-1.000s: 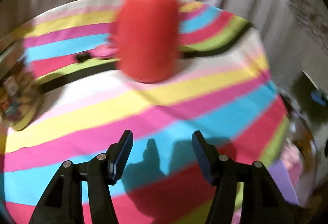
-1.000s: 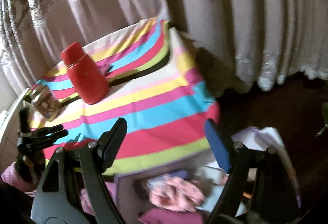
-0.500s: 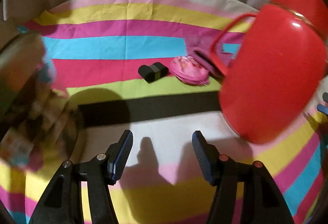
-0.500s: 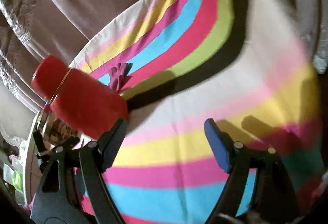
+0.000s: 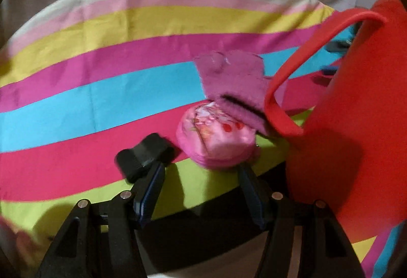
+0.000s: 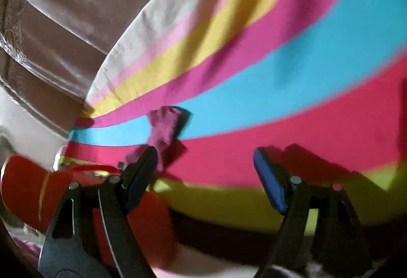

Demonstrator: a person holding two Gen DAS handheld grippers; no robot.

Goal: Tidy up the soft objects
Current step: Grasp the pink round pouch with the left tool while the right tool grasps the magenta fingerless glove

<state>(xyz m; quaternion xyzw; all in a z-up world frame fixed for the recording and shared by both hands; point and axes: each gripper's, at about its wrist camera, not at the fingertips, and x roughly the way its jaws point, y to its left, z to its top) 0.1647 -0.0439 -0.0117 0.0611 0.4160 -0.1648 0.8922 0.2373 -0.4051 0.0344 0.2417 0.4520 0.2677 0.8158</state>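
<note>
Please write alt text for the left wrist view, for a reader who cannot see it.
The open left gripper points down at a pink pouch on a striped cloth. A black block lies left of the pouch, a purple glove behind it, and a red jug stands at the right.

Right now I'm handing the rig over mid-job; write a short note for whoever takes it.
Left gripper: open, empty, low over the striped cloth, just short of the pink pouch and the black roll.
Right gripper: open, empty, near the purple glove.
The purple glove lies partly over the pink pouch, beside the red jug.
Done: nothing picked up, judging by how things lie.
Left: grasp and sort the pouch, glove and roll.
</note>
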